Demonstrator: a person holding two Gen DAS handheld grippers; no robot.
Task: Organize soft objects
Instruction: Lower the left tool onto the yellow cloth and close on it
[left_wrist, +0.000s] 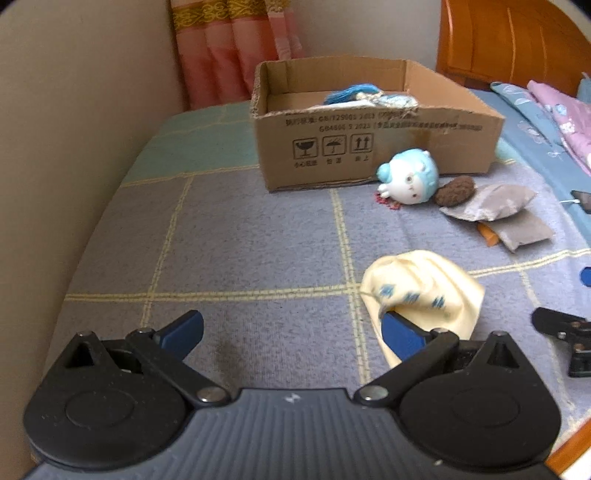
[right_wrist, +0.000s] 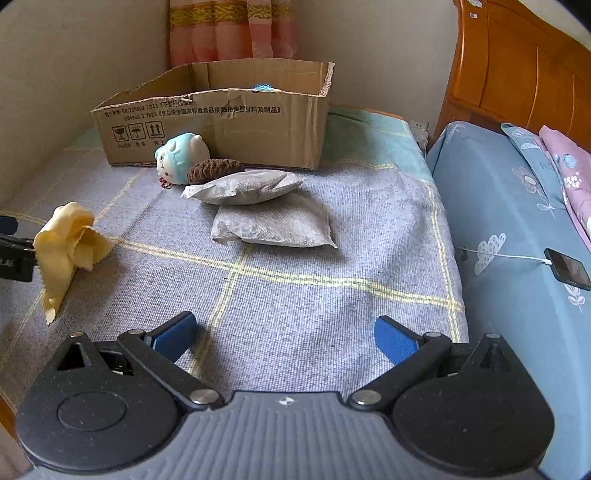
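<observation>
My left gripper is open above the grey checked bedspread. A pale yellow cloth with blue marks drapes over its right finger; the right wrist view shows this cloth hanging off that finger above the bed. My right gripper is open and empty over the bedspread. A cardboard box stands at the back with blue soft items inside. Against its front lie a blue and white plush toy, a brown knitted piece and two grey pouches.
A wall runs along the bed's left side. A pink curtain hangs behind the box. A wooden headboard and blue floral bedding with a charging phone lie to the right. An orange item sticks out under a pouch.
</observation>
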